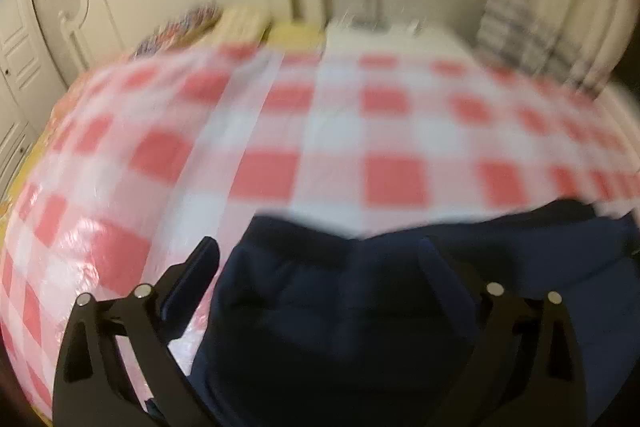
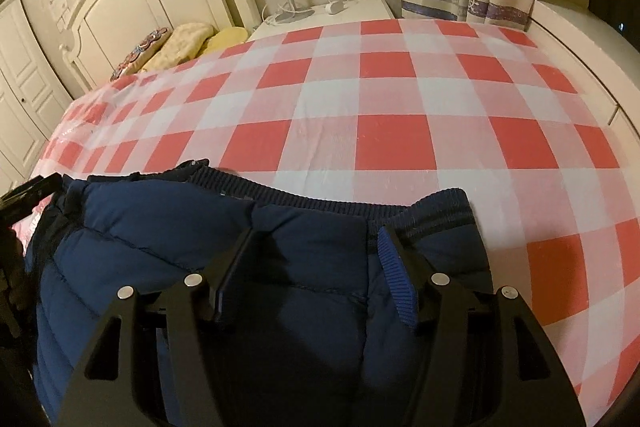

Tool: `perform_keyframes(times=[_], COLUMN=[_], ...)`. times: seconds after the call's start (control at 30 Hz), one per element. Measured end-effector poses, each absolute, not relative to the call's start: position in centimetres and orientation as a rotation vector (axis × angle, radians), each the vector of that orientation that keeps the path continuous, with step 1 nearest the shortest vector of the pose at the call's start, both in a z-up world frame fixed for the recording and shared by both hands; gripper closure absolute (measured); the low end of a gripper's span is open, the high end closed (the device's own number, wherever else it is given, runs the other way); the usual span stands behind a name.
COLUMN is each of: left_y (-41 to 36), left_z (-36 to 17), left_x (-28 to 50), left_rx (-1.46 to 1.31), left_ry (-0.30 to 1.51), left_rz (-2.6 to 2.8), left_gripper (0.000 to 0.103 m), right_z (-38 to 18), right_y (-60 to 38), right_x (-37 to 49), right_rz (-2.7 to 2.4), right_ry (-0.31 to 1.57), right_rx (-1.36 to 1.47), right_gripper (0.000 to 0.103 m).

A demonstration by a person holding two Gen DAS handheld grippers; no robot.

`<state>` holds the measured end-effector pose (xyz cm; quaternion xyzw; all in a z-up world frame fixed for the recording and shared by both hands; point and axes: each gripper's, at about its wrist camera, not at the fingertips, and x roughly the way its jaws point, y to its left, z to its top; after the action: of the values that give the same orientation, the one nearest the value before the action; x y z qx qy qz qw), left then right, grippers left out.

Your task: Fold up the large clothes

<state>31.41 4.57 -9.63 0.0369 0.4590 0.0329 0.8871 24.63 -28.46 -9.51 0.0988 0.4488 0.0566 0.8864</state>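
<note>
- Nearest to my right camera is the right hand-held gripper (image 2: 316, 259), and its jaws stand about half open over the navy padded jacket (image 2: 168, 267); the pads do not press the fabric, so it holds nothing.
- My left hand-held gripper (image 1: 320, 267) shows in a blurred picture. Its jaws stand wide apart over the same dark cloth, and I see no fabric pinched between them, though the blur makes small details hard to read.
- Navy jacket lies on the bed, on the red and white checked cover (image 2: 392, 131), at the near edge. Its ribbed hem (image 2: 320, 199) faces away from me, toward the middle of the bed.
- I judge that the garment already lies doubled and that I am now between two grasps.
- To do this step well, I think I should bring each pair of jaws down on an outer edge of the jacket, take both padded layers together, and close firmly, because the thick filling can slip out.
- Then I should lift both sides at equal height, so the fold line stays straight, and lay it down slowly on the cover.
</note>
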Motion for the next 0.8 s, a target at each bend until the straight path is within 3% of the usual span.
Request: perform_keyframes(times=[0.23, 0.37, 0.43, 0.5, 0.63, 0.8], left_y=[4.8, 5.5, 5.8, 6.0, 6.1, 5.9], left_z=[-11.1, -11.2, -11.2, -11.2, -11.2, -10.7], left_x=[31.6, 31.5, 31.7, 31.7, 31.5, 31.5], left_rx=[0.057, 0.024, 0.001, -0.011, -0.022, -0.003], left_ry=[0.975, 0.973, 0.978, 0.977, 0.977, 0.972], left_rz=[0.076, 0.075, 0.069, 0.066, 0.069, 0.112], left_gripper=[0.005, 0.004, 0.004, 0.004, 0.003, 0.003], right_z=[-9.0, -4.5, -2.5, -2.6, -7.4, -7.8], right_y=[-28.5, -24.9, -20.6, -16.5, -11.2, -13.3], right_x=[24.8, 22.2, 20.2, 18.7, 17.9, 18.9], right_rz=[0.099, 0.068, 0.164, 0.248, 0.286, 0.342], right_ry=[0.96, 0.876, 0.827, 0.834, 0.899, 0.936], right_rx=[0.212, 0.136, 0.017, -0.117, -0.299, -0.161], right_gripper=[0.045, 0.043, 0.035, 0.011, 0.011, 0.01])
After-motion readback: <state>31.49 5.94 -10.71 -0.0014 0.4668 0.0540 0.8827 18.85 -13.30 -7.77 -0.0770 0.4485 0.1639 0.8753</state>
